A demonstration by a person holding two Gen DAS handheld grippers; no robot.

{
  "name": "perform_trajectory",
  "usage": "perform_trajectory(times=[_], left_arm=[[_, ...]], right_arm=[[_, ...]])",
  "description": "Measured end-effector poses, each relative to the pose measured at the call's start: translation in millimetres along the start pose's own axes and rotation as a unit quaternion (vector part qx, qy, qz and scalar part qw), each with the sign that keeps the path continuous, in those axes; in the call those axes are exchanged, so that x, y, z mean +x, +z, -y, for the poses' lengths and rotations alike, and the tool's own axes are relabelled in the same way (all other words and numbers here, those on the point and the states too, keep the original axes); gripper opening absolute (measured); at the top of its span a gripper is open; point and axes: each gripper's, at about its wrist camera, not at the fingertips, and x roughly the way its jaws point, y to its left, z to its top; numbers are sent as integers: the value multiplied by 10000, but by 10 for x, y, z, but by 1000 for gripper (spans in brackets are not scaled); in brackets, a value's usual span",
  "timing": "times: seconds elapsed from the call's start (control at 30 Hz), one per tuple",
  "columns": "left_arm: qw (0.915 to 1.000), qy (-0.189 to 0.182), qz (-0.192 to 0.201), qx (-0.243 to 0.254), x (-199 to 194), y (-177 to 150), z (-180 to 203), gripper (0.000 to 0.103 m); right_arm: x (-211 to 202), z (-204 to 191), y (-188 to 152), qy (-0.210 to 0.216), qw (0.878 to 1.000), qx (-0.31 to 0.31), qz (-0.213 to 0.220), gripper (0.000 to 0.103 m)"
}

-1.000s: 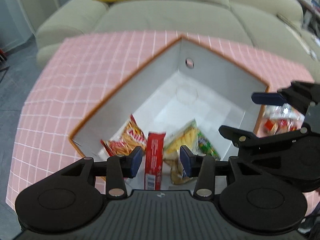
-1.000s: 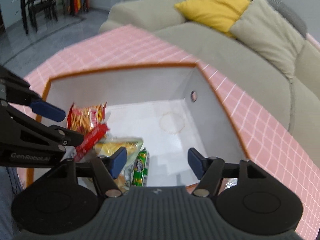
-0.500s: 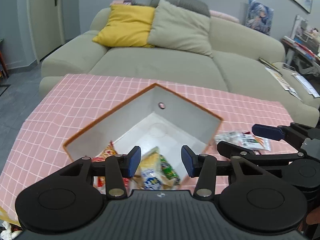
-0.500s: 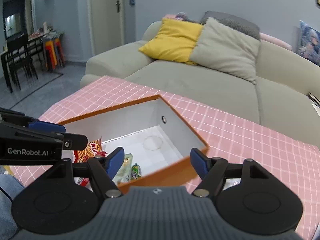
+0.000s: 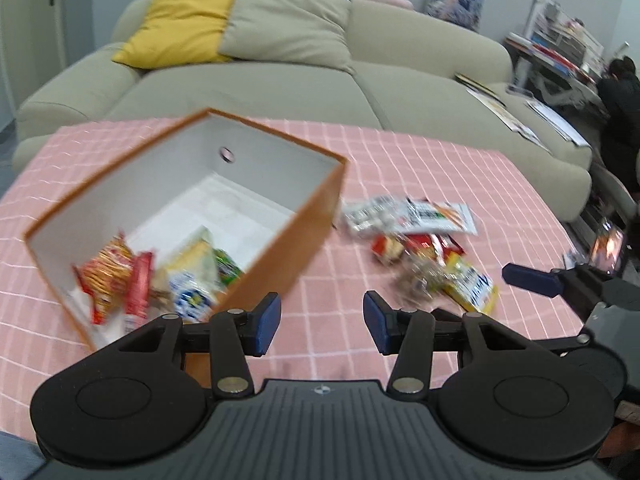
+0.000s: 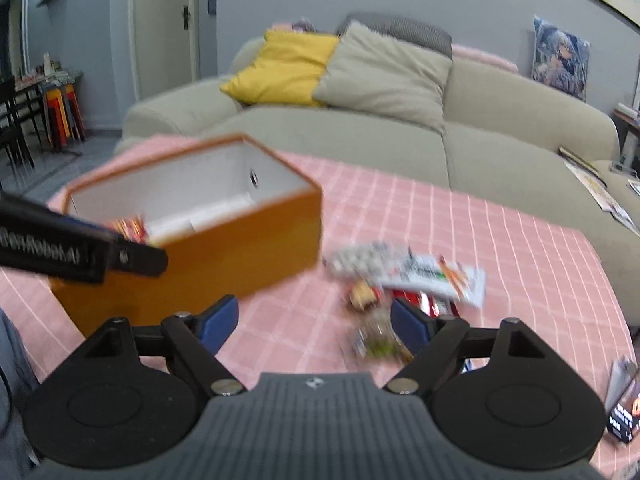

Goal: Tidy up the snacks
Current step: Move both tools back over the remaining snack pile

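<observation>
A beige fabric sofa [image 5: 280,76] stands behind a table under a pink checked cloth [image 5: 460,176]. On it sits an orange box [image 5: 304,224], square, white inside, with crinkly packets [image 5: 160,276] piled in its near corner. More glossy snacks [image 5: 424,236] lie loose beside the box. The left gripper [image 5: 320,318] and right gripper [image 6: 312,320] both hover spread apart, holding nothing.

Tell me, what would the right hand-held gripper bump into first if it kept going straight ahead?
Probably the loose snack packets on the pink checked tablecloth. The open right hand-held gripper points at that pile, beside the orange box. Blur makes depth uncertain.
</observation>
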Motion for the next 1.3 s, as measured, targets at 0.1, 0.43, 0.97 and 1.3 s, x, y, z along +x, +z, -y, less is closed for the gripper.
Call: perform_trajectory(times=[0.1,0.43,0.97,1.3], left_arm=[[9998,-89,-132,117,119,-94,92,57],[9966,-429,-462,525,565,-150,323,63],[9848,-898,-871,1203,1411,98,866,70],[9819,-831,-1121,1279,1693,155,1017,59]], right_arm=[[84,121,-161,-55,9999,-45,-154,81],[348,629,-387,-601,9970,31,-476,83],[923,1103,-487,-554,9933,-53,-1018,86],[1055,1159,-513,-253,9925,196,-1177,80]])
